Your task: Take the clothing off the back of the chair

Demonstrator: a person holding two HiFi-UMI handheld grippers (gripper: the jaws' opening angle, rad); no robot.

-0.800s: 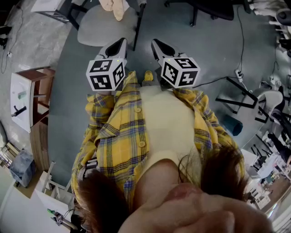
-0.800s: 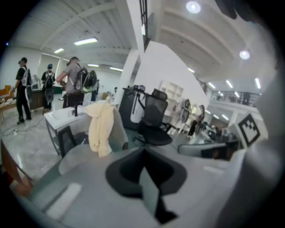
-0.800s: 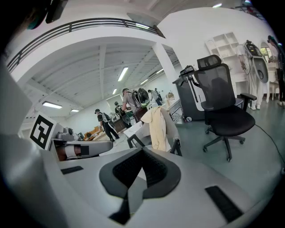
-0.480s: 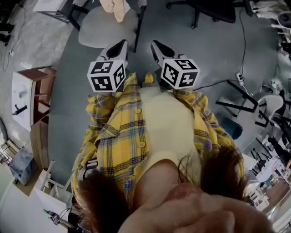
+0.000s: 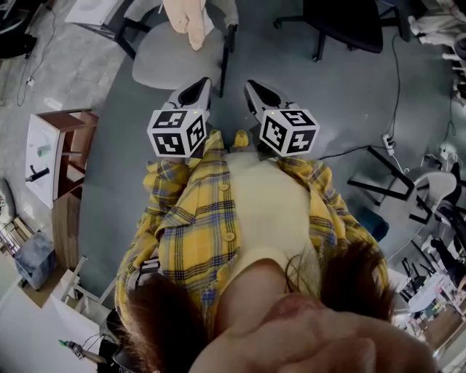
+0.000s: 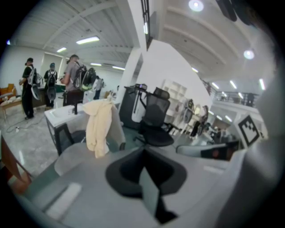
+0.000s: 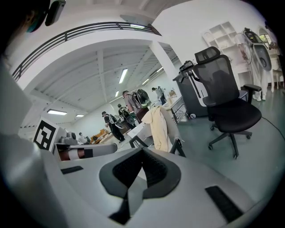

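A cream garment hangs over the back of a grey chair at the top of the head view. It shows as a pale drape in the left gripper view and further off in the right gripper view. My left gripper and right gripper are held side by side in front of the person's yellow plaid shirt, both short of the chair and pointing toward it. Each has its jaws together with nothing between them, left and right.
A black office chair stands to the right of the grey one, also seen in the right gripper view. A wooden and white side unit is at the left. Cables and a power strip lie on the floor at right. People stand far off.
The chair and garment have slid lower in the head view, nearer the grippers. Both grippers keep their spacing and stay shut.
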